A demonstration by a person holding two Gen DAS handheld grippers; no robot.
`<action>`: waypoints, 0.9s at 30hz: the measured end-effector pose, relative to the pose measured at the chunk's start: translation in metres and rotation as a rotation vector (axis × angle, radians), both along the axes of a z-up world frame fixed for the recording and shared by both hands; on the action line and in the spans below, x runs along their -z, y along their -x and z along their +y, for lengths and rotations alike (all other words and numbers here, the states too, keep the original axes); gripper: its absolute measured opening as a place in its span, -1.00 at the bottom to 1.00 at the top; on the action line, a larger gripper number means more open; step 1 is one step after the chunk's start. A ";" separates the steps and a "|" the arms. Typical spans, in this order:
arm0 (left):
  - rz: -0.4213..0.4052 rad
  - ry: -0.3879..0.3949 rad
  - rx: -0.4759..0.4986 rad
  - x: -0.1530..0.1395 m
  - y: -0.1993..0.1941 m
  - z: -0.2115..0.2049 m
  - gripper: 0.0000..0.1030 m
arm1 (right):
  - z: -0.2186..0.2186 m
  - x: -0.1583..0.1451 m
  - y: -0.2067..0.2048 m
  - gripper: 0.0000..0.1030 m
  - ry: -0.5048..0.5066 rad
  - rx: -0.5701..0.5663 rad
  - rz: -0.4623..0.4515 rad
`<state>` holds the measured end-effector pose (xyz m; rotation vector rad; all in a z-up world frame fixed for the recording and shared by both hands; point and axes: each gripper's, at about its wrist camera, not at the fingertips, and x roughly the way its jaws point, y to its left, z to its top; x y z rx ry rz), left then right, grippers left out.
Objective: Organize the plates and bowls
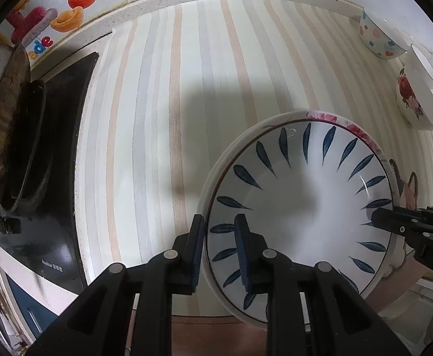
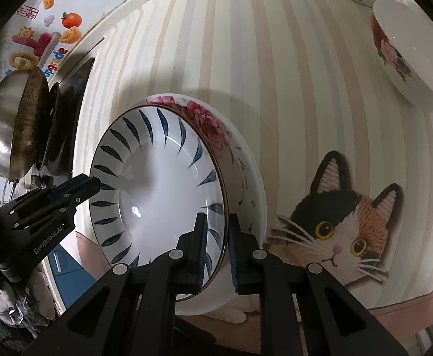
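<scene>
While both claws pinch opposite rims of the leaf-pattern plate, left claw and right claw clenched on it, the glazed ceramic (stiff, slick, breakable) looks weighty; it sits nested on the floral plate beneath, on the counter.
</scene>
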<state>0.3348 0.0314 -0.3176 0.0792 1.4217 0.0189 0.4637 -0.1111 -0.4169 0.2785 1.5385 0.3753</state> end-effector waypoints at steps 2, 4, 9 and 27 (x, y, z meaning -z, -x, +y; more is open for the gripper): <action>0.006 0.013 -0.006 -0.003 0.002 0.001 -0.63 | -0.001 0.000 0.001 -0.68 0.006 0.007 0.000; 0.005 0.030 -0.017 -0.009 0.003 0.004 -0.63 | -0.001 -0.002 0.002 -0.66 0.012 0.013 -0.001; -0.034 0.059 -0.040 -0.046 0.024 0.001 -0.62 | -0.001 -0.030 0.010 -0.58 0.025 0.020 -0.048; -0.244 0.110 -0.025 -0.175 0.119 -0.001 0.75 | 0.007 -0.189 0.104 0.67 0.113 0.023 -0.320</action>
